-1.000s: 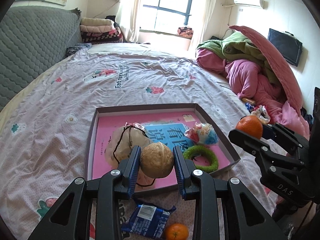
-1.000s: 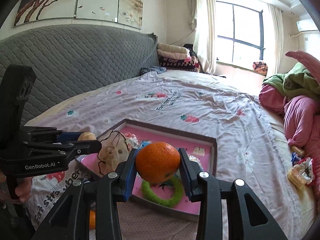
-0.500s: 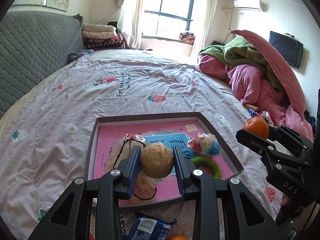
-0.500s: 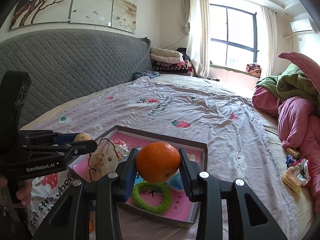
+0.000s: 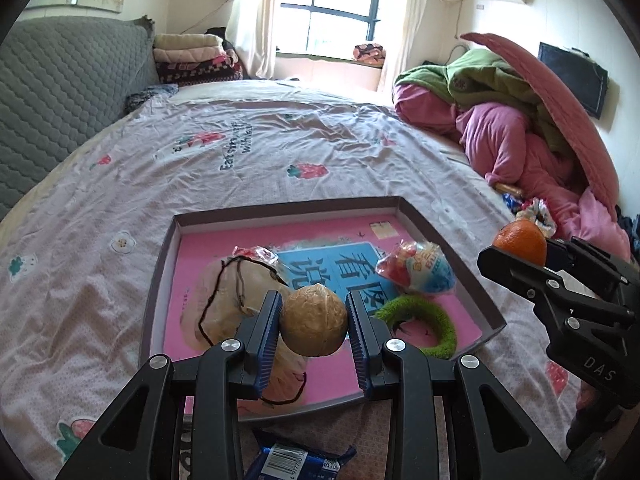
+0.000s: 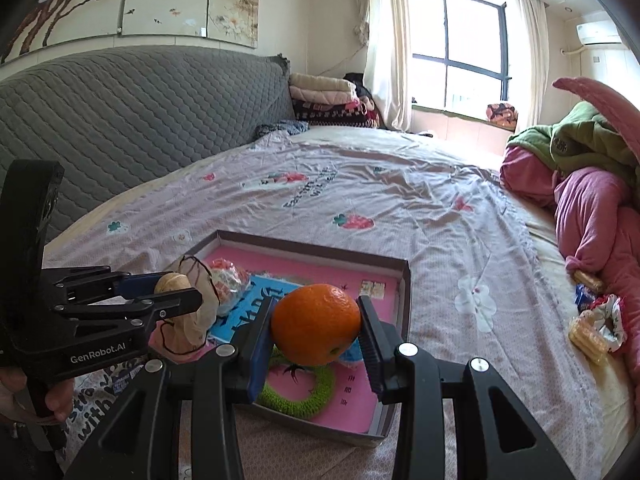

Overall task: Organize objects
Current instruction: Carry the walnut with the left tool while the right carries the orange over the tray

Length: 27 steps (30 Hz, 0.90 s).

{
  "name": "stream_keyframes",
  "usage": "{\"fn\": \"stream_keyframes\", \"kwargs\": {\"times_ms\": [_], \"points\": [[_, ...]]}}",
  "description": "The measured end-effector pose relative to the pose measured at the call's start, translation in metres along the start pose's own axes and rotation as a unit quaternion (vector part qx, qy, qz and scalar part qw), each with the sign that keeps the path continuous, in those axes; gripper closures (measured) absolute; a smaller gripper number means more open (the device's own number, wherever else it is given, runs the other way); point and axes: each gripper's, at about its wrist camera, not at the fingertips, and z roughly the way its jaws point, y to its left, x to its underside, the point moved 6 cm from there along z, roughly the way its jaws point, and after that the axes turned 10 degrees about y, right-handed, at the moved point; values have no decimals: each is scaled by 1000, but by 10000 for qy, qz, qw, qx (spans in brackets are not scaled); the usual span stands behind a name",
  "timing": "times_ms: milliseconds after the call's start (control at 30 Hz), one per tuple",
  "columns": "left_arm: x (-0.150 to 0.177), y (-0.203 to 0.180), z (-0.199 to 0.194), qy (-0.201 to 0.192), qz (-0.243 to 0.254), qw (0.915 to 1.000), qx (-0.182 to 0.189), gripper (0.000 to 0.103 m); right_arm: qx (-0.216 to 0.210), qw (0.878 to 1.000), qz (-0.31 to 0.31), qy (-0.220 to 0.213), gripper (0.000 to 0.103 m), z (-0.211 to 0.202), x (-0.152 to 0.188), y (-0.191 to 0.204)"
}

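My left gripper (image 5: 314, 320) is shut on a tan wrapped ball (image 5: 314, 319) and holds it above the near part of a shallow pink-lined box (image 5: 280, 210) on the bed. My right gripper (image 6: 316, 330) is shut on an orange (image 6: 316, 329) above the box's near right part (image 6: 404, 280). In the box lie a beige pouch with a dark cord (image 5: 228, 296), a colourful snack packet (image 5: 416, 268) and a green ring (image 5: 436, 322). The right gripper with the orange (image 5: 520, 242) shows at the right of the left wrist view; the left gripper (image 6: 176, 288) shows at the left of the right wrist view.
A blue snack packet (image 5: 296, 460) lies on the sheet just before the box. A heap of pink and green bedding (image 5: 520, 132) fills the bed's right side, with loose snacks (image 6: 592, 324) beside it. A grey quilted headboard (image 6: 120, 120) stands at the left.
Both grippers have risen and drawn back a little with their loads; the box sits lower and farther in both views. The small orange before the box has left the left wrist view.
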Motion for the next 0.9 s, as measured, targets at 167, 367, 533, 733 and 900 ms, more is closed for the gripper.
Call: {"fn": "stream_keyframes", "kwargs": {"times_ms": [167, 367, 533, 733, 900], "points": [[4, -3, 11, 155, 56, 9999, 37, 70, -22, 9998, -9, 192, 63, 8, 6, -1], [8, -9, 20, 265, 162, 9995, 26, 70, 36, 9991, -36, 430, 63, 20, 14, -1], [11, -11, 26, 356, 228, 9991, 31, 70, 43, 9984, 21, 561, 63, 26, 17, -4], [11, -12, 30, 420, 233, 9988, 20, 70, 92, 9969, 15, 786, 63, 35, 23, -3], [13, -12, 35, 479, 233, 9986, 26, 70, 184, 9951, 9, 971, 63, 43, 28, -4]]}}
